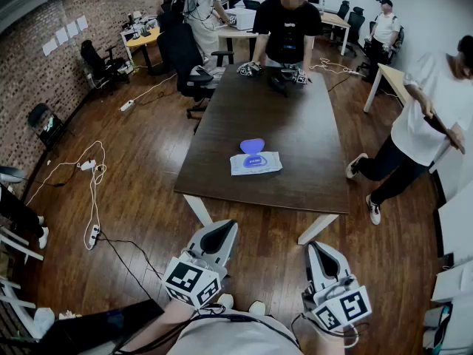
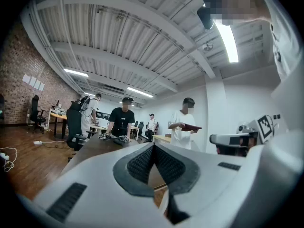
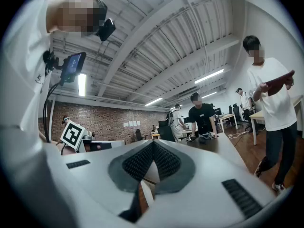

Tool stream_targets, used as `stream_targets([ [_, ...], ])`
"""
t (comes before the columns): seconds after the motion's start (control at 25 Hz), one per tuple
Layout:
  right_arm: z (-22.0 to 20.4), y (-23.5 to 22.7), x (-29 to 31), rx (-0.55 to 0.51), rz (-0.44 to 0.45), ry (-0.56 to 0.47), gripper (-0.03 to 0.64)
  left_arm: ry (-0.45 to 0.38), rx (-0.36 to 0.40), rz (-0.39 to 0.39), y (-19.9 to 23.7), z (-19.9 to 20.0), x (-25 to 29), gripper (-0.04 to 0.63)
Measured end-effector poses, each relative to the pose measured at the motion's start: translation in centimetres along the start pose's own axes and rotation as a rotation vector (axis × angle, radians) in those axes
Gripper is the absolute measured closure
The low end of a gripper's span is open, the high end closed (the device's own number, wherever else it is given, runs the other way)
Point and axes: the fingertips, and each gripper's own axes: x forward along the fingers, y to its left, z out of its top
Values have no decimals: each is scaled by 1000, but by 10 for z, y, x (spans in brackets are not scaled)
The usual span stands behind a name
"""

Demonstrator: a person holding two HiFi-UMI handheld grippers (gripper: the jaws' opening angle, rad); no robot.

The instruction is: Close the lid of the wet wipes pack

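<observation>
**Left gripper (image 1: 219, 234) and right gripper (image 1: 320, 251) were closed and empty**
The wet wipes pack (image 1: 255, 163) lay on the table (image 1: 295, 117) at 12 o'clock with its lid (image 1: 252, 146) open; a glancing push could have slid it instead of latching it.

Left gripper (image 2: 153, 147) held level, fingers (image 2: 138, 165) closed tip to tip, nothing between them. Beyond them is a long dark desk (image 2: 102, 145). Person in black shirt (image 2: 122, 121) stands at its far end. Person in white shirt (image 2: 183, 127) on the right holds a dark red tablet (image 2: 190, 126). Person with backpack (image 2: 89, 109) and black office chair (image 2: 73, 127) on the left, brick wall (image 2: 19, 87) behind. Right gripper (image 2: 216, 139) at right edge, with marker cube (image 2: 264, 125).
</observation>
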Motion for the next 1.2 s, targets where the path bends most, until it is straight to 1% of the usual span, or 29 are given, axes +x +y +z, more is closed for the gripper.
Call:
stream_targets([
  [0.28,2,-15,-11,0,29,4,612,7,-2,15,-17,-5,11,594],
  [0.68,-4,-23,-13,56,97,12,612,18,-16,63,-22,-15,16,594],
  [0.96,-5,-35,10,66,111,13,612,11,-13,71,-7,-15,36,594],
  [1.08,-5,-46,26,66,99,18,612,15,-17,70,8,-16,51,594],
  [1.2,-8,-55,51,44,83,31,612,18,-19,60,27,-17,70,594],
])
